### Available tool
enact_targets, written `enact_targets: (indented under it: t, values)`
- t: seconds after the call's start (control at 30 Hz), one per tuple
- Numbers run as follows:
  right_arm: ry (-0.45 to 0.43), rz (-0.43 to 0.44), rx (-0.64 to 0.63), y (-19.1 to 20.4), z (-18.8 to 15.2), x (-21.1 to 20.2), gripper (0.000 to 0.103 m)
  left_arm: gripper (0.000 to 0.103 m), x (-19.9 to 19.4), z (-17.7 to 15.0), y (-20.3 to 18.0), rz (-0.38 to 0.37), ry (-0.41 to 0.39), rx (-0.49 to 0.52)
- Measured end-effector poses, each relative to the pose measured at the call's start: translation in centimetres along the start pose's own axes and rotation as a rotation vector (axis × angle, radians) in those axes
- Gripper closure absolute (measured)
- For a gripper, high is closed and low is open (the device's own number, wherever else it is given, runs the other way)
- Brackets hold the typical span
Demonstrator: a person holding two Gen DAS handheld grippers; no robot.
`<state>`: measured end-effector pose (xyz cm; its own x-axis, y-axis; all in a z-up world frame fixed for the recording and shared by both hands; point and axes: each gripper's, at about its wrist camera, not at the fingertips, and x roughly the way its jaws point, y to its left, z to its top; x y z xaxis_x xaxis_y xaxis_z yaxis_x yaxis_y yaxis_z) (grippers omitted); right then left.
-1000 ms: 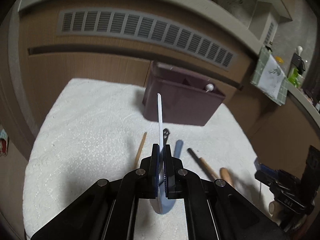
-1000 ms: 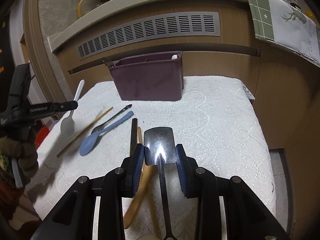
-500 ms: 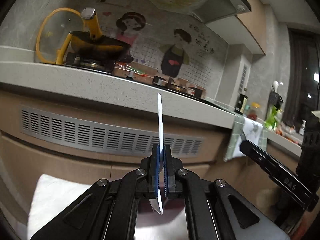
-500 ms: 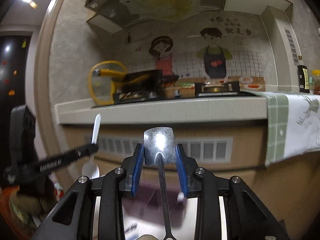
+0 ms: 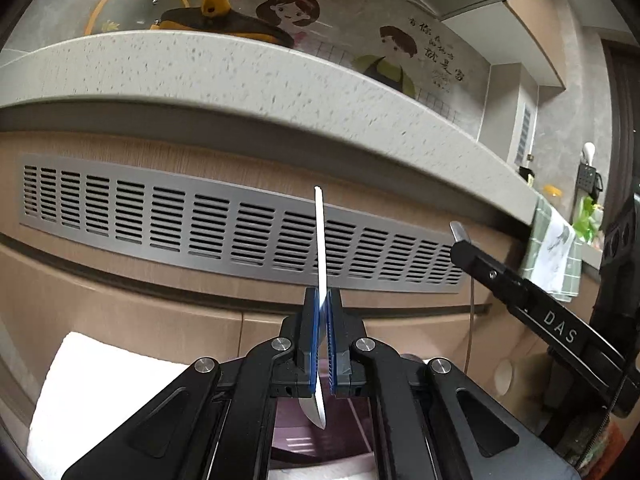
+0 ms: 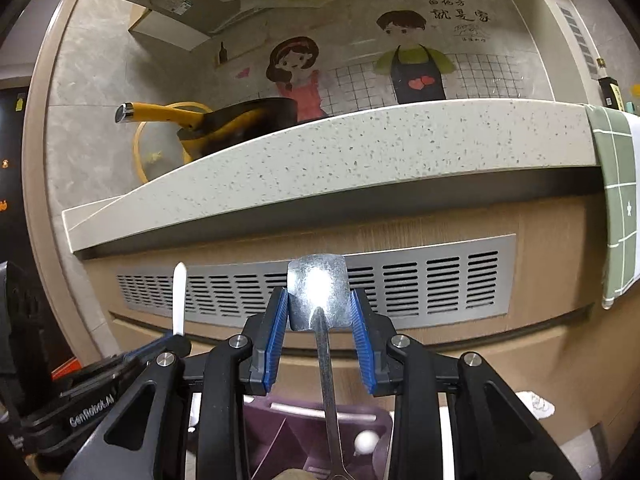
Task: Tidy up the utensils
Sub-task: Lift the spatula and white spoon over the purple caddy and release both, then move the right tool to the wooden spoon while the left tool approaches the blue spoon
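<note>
The white spoon [image 5: 320, 240] is standing upright, handle up, w/ the left gripper [image 5: 323, 344] pinching it tight just above the bowl. The metal spatula [image 6: 318, 296] is sitting blade-up between the right gripper [image 6: 319, 344] pads, which are clamping both blade edges (handle hanging down). Both are hovering over the purple utensil box [image 6: 304, 432], on a white cloth [image 5: 92, 384]. A grey vent panel [image 5: 160, 216] and speckled countertop [image 6: 320, 160] are filling the bkgd.

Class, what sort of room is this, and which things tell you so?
Most likely a home kitchen: a speckled countertop carries a yellow-handled pan, a range hood hangs above it, and a dish towel drapes over the edge.
</note>
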<state>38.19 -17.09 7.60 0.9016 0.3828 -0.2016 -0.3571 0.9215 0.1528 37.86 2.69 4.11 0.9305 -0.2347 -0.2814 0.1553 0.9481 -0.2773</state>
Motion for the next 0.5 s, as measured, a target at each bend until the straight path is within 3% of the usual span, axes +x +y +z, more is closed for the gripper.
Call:
enact_targets:
  t: [0.2,0.3,0.5]
  values:
    - [-0.007,0.002,-0.011,0.3,-0.9,2.3,0.074,0.099,1.2,-2.0,0.1,0.002,0.015,-0.014]
    - [-0.006,0.000,-0.010,0.3,-1.6,2.7,0.073,0.097,1.8,-3.2,0.5,-0.013,0.060,-0.028]
    - [0.126,0.046,0.011,-1.1,-2.9,2.1,0.072,0.076,-0.1,-3.4,0.7,-0.029,0.064,-0.043]
